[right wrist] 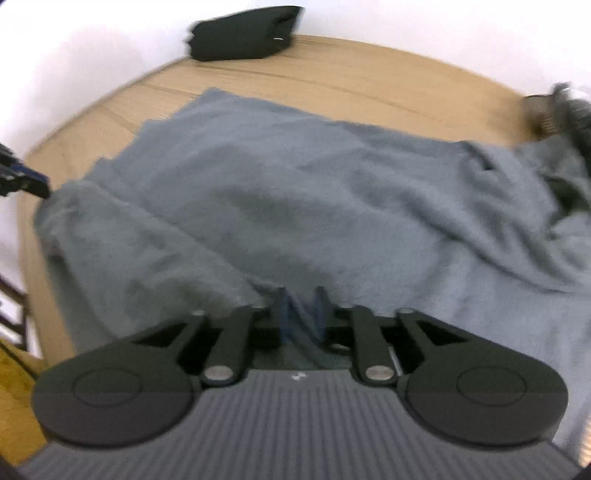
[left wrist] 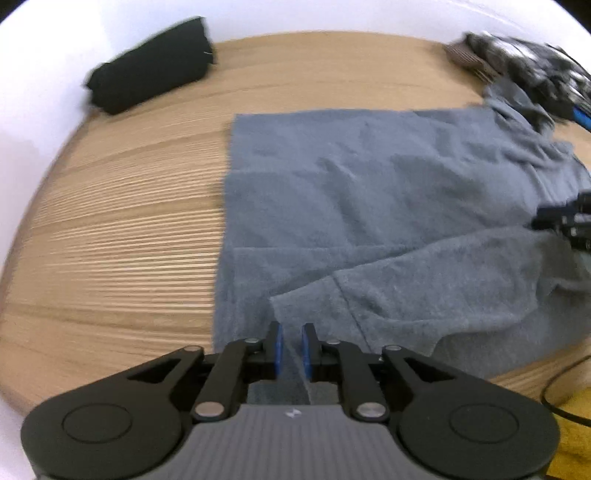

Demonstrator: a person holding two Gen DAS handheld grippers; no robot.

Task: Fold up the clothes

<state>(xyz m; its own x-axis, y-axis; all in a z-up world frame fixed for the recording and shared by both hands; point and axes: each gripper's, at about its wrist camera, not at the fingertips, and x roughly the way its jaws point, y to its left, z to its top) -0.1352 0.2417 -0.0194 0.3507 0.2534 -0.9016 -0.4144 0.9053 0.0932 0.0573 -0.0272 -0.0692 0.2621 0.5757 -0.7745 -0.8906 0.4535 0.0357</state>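
Observation:
A grey garment (left wrist: 369,206) lies spread on a wooden table (left wrist: 110,229), with a sleeve folded in over its near side. My left gripper (left wrist: 291,350) is shut on the sleeve's cuff edge at the near side, a strip of grey cloth between its blue pads. In the right wrist view the same grey garment (right wrist: 314,192) fills the middle. My right gripper (right wrist: 302,314) is shut on a fold of that cloth. The right gripper also shows at the right edge of the left wrist view (left wrist: 565,218).
A folded black garment (left wrist: 151,66) lies at the table's far left edge, also in the right wrist view (right wrist: 243,33). A pile of dark clothes (left wrist: 524,59) sits at the far right. A black cable (left wrist: 561,384) and a yellow surface (left wrist: 576,435) lie near right.

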